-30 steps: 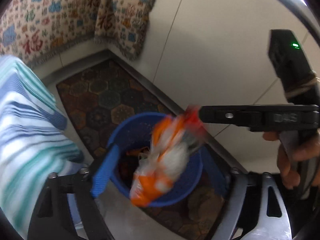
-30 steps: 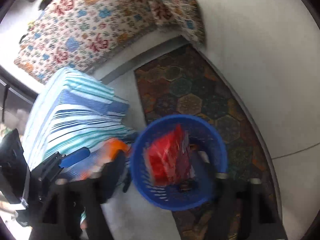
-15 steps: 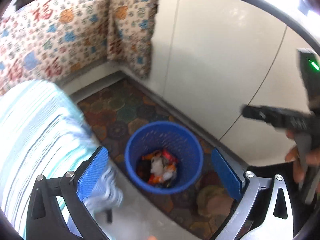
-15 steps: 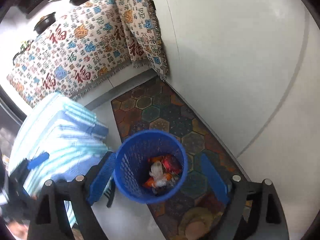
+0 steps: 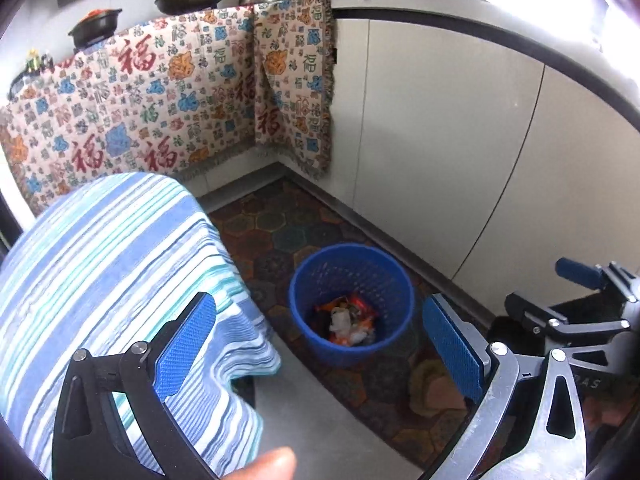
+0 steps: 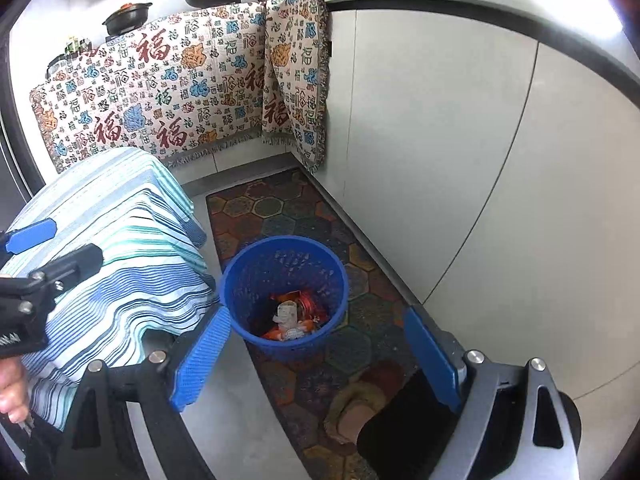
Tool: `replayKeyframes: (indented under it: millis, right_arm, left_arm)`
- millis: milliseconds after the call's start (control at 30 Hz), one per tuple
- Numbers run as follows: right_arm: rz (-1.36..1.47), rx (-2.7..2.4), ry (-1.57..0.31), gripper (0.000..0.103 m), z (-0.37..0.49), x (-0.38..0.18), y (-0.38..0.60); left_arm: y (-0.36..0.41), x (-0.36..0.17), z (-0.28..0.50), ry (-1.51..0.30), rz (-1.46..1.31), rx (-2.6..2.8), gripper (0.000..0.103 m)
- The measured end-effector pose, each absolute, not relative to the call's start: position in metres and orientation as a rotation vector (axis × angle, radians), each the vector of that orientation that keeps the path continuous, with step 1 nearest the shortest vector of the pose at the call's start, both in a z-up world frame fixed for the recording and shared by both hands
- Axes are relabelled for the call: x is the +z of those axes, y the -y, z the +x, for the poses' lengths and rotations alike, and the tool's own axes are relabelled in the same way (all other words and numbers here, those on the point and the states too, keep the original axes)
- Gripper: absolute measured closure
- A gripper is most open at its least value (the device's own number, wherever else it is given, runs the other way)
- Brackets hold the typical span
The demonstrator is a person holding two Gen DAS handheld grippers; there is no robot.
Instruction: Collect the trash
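A blue mesh waste basket (image 5: 352, 270) (image 6: 280, 260) stands on the floor mat beside the white cabinets. Crumpled orange, red and white wrappers (image 5: 348, 320) (image 6: 292, 316) lie at its bottom. My left gripper (image 5: 316, 306) hovers well above and short of the basket, jaws wide open with nothing between the blue pads. My right gripper (image 6: 316, 320) hangs likewise, open and empty. Each gripper shows at the edge of the other's view: the right gripper (image 5: 580, 308) at the right, the left gripper (image 6: 36, 264) at the left.
A table under a blue-striped cloth (image 5: 100, 260) (image 6: 112, 216) stands left of the basket. The hexagon-patterned mat (image 5: 280, 224) (image 6: 260, 208) runs along the white cabinets (image 5: 440, 140). A patterned cloth (image 6: 160, 88) hangs from the counter with pans. A person's slippered foot (image 6: 360, 404) rests on the mat.
Orange-white and red wrappers that were dropping over the basket now lie inside it. Both grippers have drawn back and up, and their jaws stand wider.
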State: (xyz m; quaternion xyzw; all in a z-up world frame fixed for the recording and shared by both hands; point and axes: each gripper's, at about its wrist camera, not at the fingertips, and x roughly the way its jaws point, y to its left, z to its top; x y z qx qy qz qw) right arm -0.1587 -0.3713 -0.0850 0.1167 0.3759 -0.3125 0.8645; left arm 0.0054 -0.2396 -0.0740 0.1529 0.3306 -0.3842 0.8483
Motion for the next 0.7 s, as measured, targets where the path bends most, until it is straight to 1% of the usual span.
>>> replayKeyframes:
  millis: [133, 367, 700]
  right_arm:
    - [0.235, -0.666, -0.761, 0.013, -0.164, -0.074, 0.361]
    - [0.224, -0.656, -0.737, 0.013, -0.163, -0.061, 0.350]
    - [0.230, -0.675, -0.747, 0.013, -0.166, -0.060, 0.349]
  left_arm:
    - [0.234, -0.072, 0.004, -0.671, 0.335, -0.763, 0.000]
    - [0.223, -0.068, 0.016, -0.782, 0.305, -0.702, 0.000]
    - [0.225, -0.071, 0.009, -0.784, 0.348, -0.709, 0.000]
